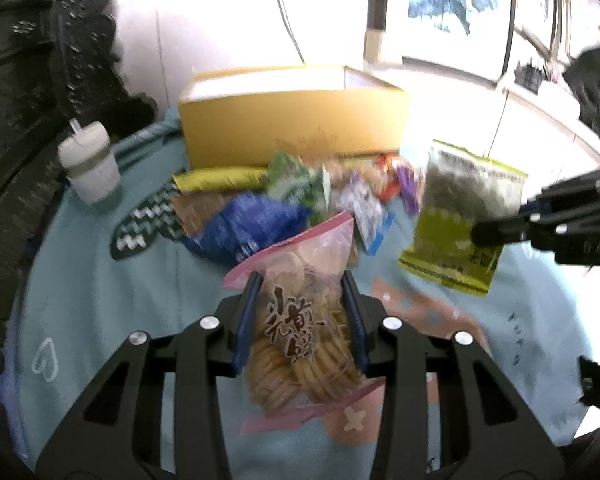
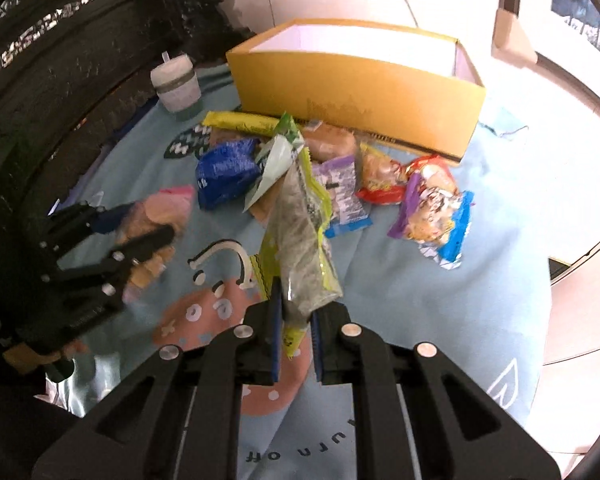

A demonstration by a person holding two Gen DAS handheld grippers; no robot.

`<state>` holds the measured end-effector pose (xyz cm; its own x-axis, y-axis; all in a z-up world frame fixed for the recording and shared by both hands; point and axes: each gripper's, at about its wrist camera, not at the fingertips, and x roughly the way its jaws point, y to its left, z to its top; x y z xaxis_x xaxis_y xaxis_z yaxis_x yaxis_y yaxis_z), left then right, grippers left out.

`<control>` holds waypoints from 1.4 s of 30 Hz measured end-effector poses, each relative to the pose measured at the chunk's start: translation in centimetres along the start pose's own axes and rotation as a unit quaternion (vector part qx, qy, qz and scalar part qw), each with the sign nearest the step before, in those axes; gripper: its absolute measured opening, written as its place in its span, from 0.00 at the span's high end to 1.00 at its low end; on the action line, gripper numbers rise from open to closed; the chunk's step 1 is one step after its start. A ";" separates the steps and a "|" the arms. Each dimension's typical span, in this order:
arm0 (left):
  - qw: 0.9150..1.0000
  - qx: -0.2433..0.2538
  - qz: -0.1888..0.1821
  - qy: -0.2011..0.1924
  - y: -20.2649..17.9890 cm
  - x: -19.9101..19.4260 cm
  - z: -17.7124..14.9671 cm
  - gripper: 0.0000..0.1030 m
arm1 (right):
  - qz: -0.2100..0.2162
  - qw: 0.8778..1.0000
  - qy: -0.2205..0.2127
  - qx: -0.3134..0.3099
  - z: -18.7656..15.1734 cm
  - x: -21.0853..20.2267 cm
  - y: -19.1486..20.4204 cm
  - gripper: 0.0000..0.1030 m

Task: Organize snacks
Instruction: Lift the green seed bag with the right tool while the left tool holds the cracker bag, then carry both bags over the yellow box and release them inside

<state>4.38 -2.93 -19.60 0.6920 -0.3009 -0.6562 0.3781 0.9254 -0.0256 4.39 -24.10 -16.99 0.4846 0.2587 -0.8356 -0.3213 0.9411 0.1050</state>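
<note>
both tools hold snack bags above the blue cloth.

left tool is clamped on a pink cracker bag; right tool is clamped on a green seaweed bag. beyond them a snack pile lies on the cloth, just before the open yellow box, with a white cup to its left.

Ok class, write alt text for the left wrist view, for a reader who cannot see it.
The left gripper holds a pink bag of round crackers above a light blue cloth. To the right, the right gripper holds up a yellow-green snack packet. Behind them, a heap of mixed snack packets lies before an open yellow box.
</note>
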 end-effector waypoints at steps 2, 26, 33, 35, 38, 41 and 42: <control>1.000 -0.008 0.002 -0.014 0.5 -1.2 0.7 0.62 | -0.001 1.000 -0.010 0.003 0.1 -0.9 -0.2 0.88; 0.989 -0.036 0.020 -0.142 1.5 -3.8 16.7 0.62 | -0.027 0.989 -0.146 -0.007 12.0 -8.5 -4.7 0.88; 0.986 -0.013 0.039 -0.163 2.1 0.7 26.4 0.61 | -0.030 0.983 -0.181 -0.002 20.2 -8.4 -7.1 0.88; 0.987 -0.011 0.048 -0.151 2.4 2.9 29.0 0.57 | -0.022 0.984 -0.176 0.011 23.1 -7.2 -8.0 0.71; 0.993 -0.024 0.057 -0.101 3.2 6.7 30.9 0.12 | -0.064 0.989 -0.129 0.041 26.2 -3.5 -10.6 0.19; 0.994 -0.032 0.061 -0.087 4.0 7.4 29.6 0.12 | -0.071 0.989 -0.127 0.035 24.7 -2.5 -11.5 0.19; 0.994 -0.034 0.056 -0.090 4.4 7.1 28.4 0.12 | -0.073 0.989 -0.123 0.029 23.8 -2.3 -11.4 0.19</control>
<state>28.45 -7.57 -2.96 0.8288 -0.2266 -0.5116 0.2551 0.9668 -0.0150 26.33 -30.25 -3.46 0.7083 0.1572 -0.6881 -0.1899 0.9814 0.0287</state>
